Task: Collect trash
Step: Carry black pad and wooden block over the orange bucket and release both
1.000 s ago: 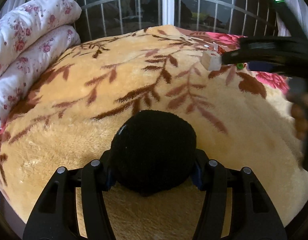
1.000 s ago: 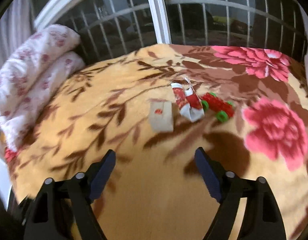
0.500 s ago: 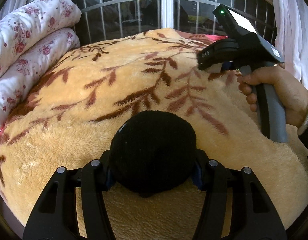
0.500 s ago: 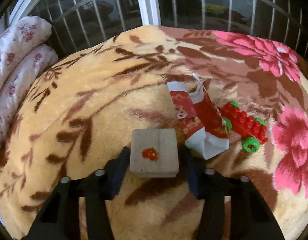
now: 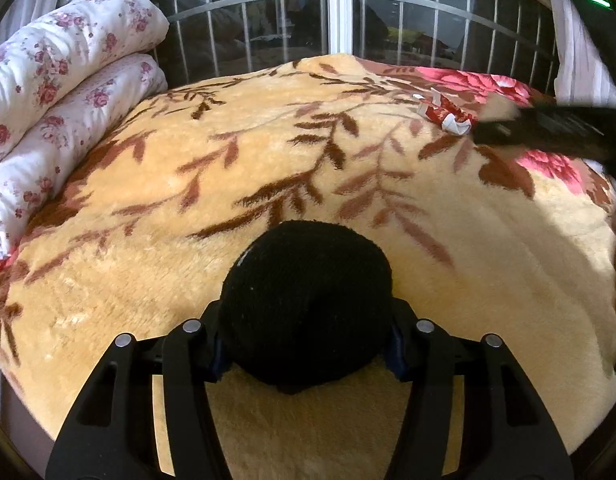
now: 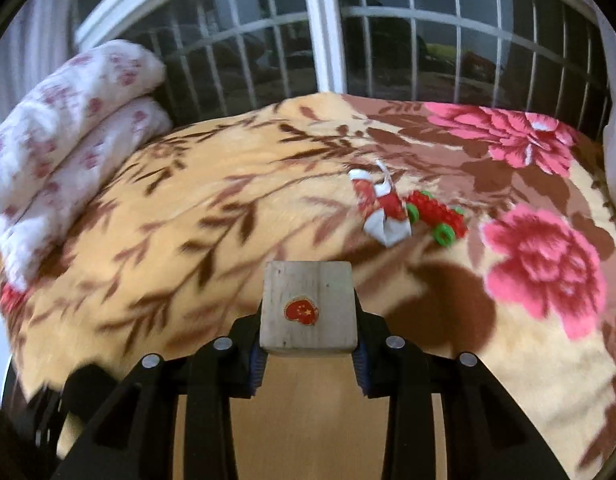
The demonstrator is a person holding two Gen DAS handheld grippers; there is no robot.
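Observation:
My left gripper [image 5: 306, 336] is shut on a round black fuzzy object [image 5: 306, 308] and holds it over the near part of the bed. My right gripper [image 6: 308, 340] is shut on a wooden block [image 6: 308, 308] with a red heart sticker, lifted above the blanket. A crumpled red and white wrapper [image 6: 382, 212] lies on the blanket beyond the block; it also shows in the left wrist view [image 5: 448, 114]. The right gripper's dark body [image 5: 548, 132] is blurred at the right edge of the left wrist view.
A red and green toy car [image 6: 436, 216] lies beside the wrapper. A folded white floral quilt [image 5: 60, 92] is stacked at the left. The bed carries a tan leaf-and-flower blanket [image 5: 188, 200]. A barred window [image 5: 340, 12] stands behind it.
My right gripper closed on the wooden block and lifted it back toward me, away from the wrapper and toy car. My left gripper has held still with the black object.

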